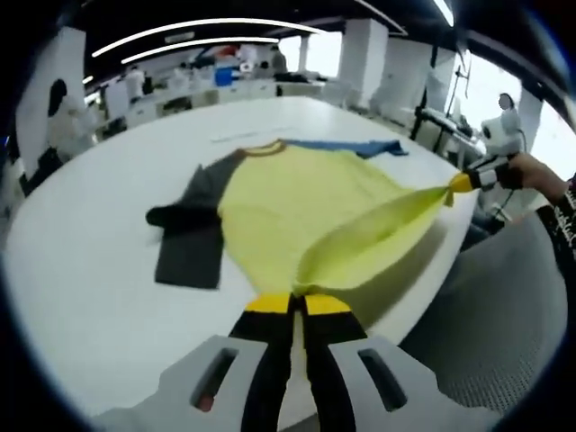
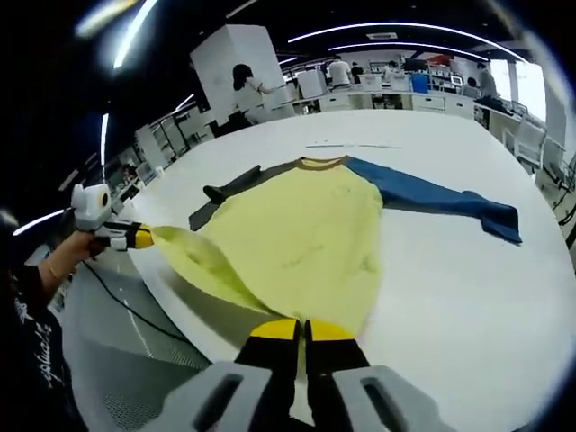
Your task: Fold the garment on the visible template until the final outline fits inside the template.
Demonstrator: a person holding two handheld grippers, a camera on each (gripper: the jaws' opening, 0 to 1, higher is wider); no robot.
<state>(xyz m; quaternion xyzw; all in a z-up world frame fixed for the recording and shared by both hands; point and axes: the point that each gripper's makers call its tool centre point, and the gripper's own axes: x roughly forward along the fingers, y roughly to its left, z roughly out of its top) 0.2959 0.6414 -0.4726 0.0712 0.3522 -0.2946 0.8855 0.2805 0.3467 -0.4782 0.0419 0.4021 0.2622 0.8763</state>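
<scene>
No readable txt, labels, nos. or signs anywhere, sleeve print too blurred

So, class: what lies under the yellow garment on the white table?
Under the yellow garment, a dark grey piece sticks out at one side on the white table. How far it extends beneath is hidden. Both grippers pinch the hem.

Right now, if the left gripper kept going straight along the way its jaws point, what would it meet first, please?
The left gripper is shut on the hem of the yellow shirt, so it would push straight into that yellow cloth, then probably the white table beneath; depth is hard to judge.
</scene>
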